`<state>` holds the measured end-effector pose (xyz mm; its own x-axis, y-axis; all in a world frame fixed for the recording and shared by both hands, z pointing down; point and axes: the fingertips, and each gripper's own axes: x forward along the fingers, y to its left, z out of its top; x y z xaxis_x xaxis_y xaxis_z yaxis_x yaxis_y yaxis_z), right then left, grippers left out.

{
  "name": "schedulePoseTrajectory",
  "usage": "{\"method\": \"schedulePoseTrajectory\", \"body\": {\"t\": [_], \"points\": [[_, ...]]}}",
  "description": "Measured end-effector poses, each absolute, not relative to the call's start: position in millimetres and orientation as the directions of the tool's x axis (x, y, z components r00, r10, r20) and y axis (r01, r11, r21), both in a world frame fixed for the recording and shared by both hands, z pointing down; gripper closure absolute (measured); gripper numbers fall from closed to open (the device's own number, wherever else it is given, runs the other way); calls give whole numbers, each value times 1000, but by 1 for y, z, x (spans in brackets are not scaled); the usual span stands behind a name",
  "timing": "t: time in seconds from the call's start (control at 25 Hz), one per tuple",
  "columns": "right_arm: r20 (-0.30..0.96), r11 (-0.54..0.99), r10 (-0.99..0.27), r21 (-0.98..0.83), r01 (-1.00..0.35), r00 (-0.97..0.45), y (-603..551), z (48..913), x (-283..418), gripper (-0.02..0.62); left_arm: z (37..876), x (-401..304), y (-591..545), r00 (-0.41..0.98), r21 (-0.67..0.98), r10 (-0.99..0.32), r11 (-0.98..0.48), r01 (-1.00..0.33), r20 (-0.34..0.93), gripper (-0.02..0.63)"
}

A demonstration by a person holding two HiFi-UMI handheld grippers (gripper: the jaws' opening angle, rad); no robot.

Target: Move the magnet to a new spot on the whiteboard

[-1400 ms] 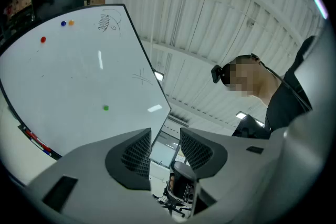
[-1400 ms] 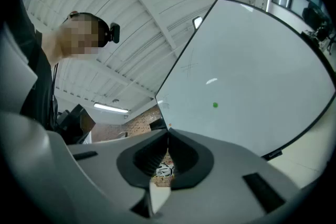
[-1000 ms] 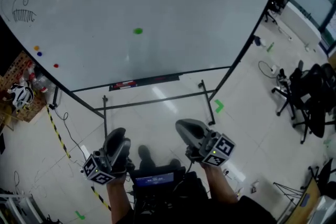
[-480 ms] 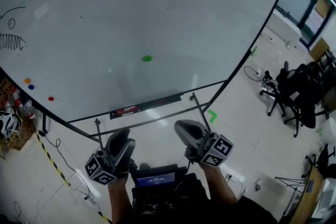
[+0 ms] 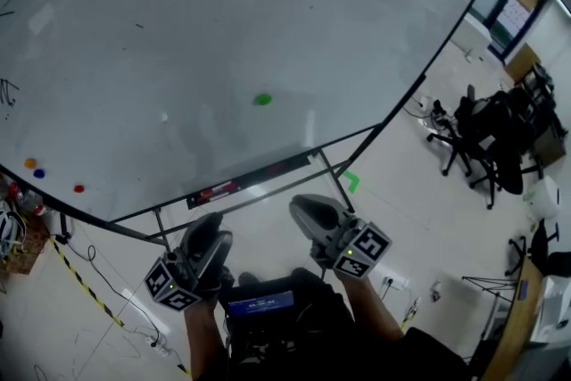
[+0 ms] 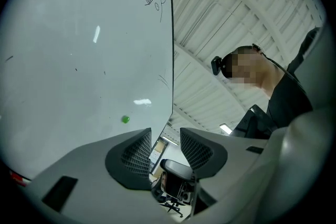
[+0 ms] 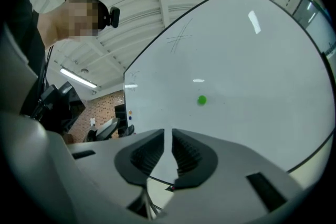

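Meanwhile, the green magnet (image 5: 261, 100) sat near the middle of the whiteboard (image 5: 134, 31), well apart from both my claws. My left claw (image 6: 165, 147) stood open, with nothing between its jaws. My right claw (image 7: 168, 150) showed a narrow gap, its jaws having just been opening, and it held nothing either. A red magnet (image 5: 78, 188) clung near the board's lower left edge.

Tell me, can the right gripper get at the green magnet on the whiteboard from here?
Probably yes. Nothing stands between the right gripper and the green magnet on the whiteboard; its empty jaws have just been opening. It hangs well short, though, so the person must reach forward.
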<state>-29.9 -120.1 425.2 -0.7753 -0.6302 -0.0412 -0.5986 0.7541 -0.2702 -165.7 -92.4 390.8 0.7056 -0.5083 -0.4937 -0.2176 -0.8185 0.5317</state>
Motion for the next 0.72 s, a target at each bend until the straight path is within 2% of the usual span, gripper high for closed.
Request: {"method": "schedulePoseTrajectory", "body": {"t": [0.24,0.4,0.72], "points": [[-36,774,-616,-211,-597,-787,-153,428,-42,540,391,-176,-112,696,520,-542,-808,-277,-472,437],[-36,769,-631,-160,-619,-775,-176,416,-37,502,384,-174,-122,678,513,-571,-797,-320,-463,437],[-1,666,-741,125,-735,-672,-239,394,-34,490,373,-165,-135,661,477,-599,-789,-388,-452,437]]}}
